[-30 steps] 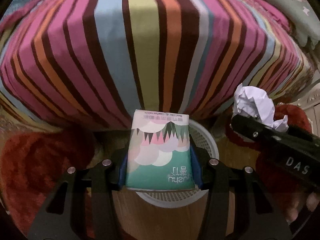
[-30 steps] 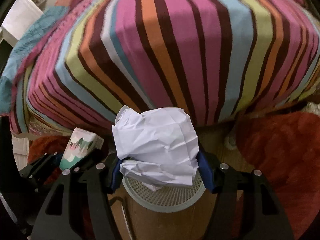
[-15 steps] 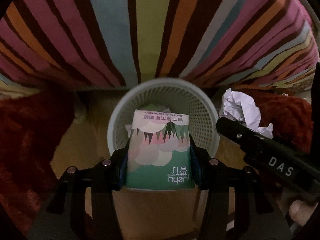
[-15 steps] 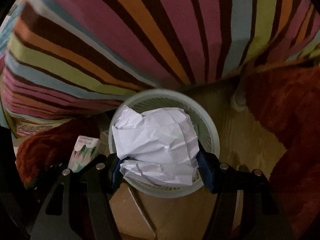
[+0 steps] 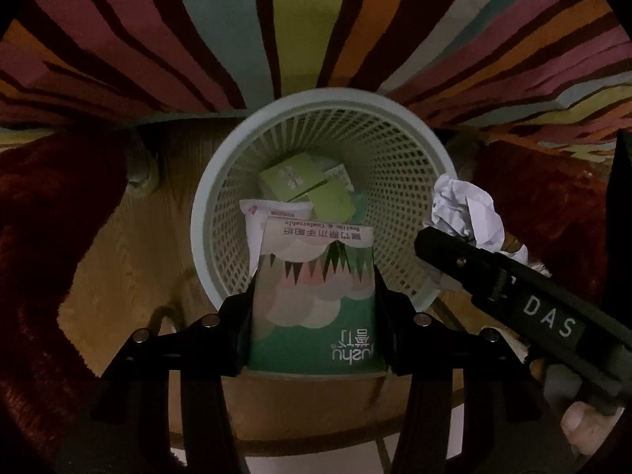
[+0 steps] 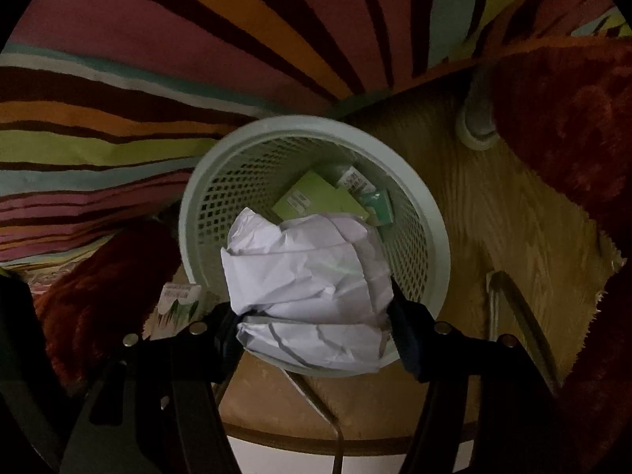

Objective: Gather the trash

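My left gripper [image 5: 314,308] is shut on a green and white tissue pack [image 5: 314,296] and holds it over the near rim of a pale mesh waste basket [image 5: 410,146]. My right gripper [image 6: 312,316] is shut on a crumpled white paper ball [image 6: 308,276], held over the same basket [image 6: 430,233]. The paper ball [image 5: 466,213] and the right gripper's arm show at the right in the left wrist view. The tissue pack [image 6: 177,296] shows at the left in the right wrist view. Green boxes [image 5: 304,185] and a white packet [image 5: 260,213] lie inside the basket.
The basket stands on a wooden floor [image 5: 126,252] against a striped bed cover [image 5: 237,31]. Dark red shaggy rugs [image 5: 51,237] lie on both sides of it. A round grey bed foot [image 6: 476,126] stands at the right of the basket.
Both grippers have tipped down and moved in over the basket, each keeping its load. The basket's inside now shows, and the bed top has left the view.
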{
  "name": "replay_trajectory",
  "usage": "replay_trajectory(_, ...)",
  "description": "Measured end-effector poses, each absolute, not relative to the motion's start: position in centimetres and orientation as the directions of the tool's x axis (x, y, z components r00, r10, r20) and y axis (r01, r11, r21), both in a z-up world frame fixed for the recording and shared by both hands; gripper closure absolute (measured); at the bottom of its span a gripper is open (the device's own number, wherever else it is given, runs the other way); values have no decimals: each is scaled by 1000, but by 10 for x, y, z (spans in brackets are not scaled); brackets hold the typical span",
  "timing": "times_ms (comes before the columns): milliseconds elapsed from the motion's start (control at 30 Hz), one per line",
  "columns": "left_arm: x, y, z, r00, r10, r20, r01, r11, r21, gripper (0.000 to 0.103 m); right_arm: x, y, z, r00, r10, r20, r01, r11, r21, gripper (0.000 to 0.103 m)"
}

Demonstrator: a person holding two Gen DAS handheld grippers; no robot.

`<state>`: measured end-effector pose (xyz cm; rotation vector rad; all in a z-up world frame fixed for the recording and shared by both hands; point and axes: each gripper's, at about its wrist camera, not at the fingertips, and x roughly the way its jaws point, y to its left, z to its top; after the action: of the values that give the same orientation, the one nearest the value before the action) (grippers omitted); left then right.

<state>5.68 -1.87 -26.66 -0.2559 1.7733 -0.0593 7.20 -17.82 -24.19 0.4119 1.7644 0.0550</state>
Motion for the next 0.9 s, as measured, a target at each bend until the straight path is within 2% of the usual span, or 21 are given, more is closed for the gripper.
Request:
replay_trajectory(400, 54, -22, -291, -287, -207, -935, -143, 975, -172, 53, 74, -180, -261, -249, 303, -920, 273, 933, 233, 42)
replay_trajectory(467, 53, -23, -294, -301, -217, -929, -146, 973, -180, 52, 74, -180, -262, -254, 312, -915, 283, 929, 238, 37)
replay_trajectory(533, 53, -23, -296, -313, -207, -927, -146, 975, -169, 42, 75, -180, -265, -264, 313, -912, 287, 928, 236, 32)
replay_trajectory(567, 53, -23, -298, -317, -202, -927, -148, 976, -163, 26, 74, -179, -267, -272, 315, -909, 290, 928, 234, 22)
replay_trajectory(600, 52, -23, -299, -318, -204, -926, -151, 975, -163, 21, 73, -179, -270, -283, 322, -903, 296, 925, 237, 17)
replay_trajectory(667, 52, -23, -301, -328, -204, -922, -151, 975, -162, 21, 70, -179, -274, -295, 332, -896, 309, 920, 239, 8)
replay_trajectory(900, 52, -22, -300, -322, -197, -926, -156, 976, -153, 21, 69, -178, -277, -286, 322, -902, 308, 923, 232, 8)
